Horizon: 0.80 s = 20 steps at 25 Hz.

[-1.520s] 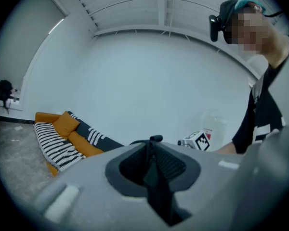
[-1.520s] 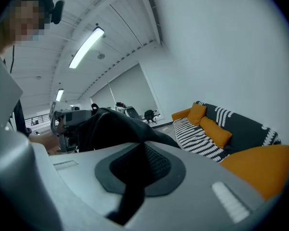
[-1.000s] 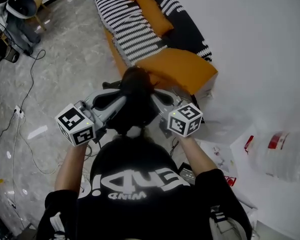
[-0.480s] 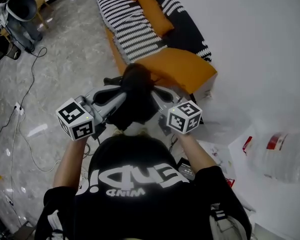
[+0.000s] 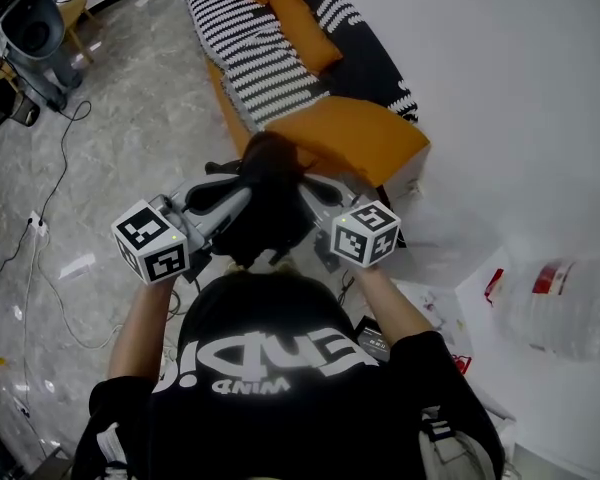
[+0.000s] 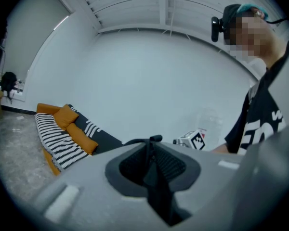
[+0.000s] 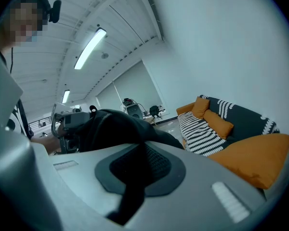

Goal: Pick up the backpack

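The dark backpack hangs in the air in front of the person's chest, between both grippers. In the head view my left gripper reaches in from the left and my right gripper from the right. The left gripper view shows my left gripper shut on a black strap that runs out between its jaws. In the right gripper view my right gripper is likewise shut on a black strap, with the backpack's body bulging just beyond it.
A sofa with orange cushions and a striped blanket stands ahead against the white wall. A large water jug lies at the right. Cables trail over the floor at the left, near a chair.
Both grippers and the backpack keep their place. Only the head view has shifted slightly.
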Each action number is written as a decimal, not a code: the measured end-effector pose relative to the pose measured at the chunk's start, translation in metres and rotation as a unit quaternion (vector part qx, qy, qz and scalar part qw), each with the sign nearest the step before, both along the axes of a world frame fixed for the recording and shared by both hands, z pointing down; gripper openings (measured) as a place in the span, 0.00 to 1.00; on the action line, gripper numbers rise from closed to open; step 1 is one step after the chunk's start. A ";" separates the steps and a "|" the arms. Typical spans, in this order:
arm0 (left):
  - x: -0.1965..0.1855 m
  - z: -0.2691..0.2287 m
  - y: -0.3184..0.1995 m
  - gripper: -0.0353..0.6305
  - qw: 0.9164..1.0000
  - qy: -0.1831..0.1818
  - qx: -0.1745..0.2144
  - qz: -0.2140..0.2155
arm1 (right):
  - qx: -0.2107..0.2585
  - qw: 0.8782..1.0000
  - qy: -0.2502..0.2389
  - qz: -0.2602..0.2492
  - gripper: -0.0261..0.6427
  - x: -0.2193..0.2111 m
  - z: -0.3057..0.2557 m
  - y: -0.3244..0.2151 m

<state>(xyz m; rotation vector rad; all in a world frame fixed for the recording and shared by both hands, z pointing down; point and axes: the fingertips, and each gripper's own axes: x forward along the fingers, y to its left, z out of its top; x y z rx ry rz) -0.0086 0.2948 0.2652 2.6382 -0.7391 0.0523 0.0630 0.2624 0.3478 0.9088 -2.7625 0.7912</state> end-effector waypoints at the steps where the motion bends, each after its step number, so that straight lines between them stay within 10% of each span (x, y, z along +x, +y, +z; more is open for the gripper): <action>1: 0.000 0.000 0.001 0.14 1.000 0.001 -0.001 -0.001 | 0.001 1.000 0.001 -0.001 0.06 0.000 0.000 0.000; 20: 0.000 0.000 0.005 0.14 1.000 0.004 -0.011 -0.005 | -0.001 1.000 0.006 -0.012 0.06 -0.002 0.000 0.006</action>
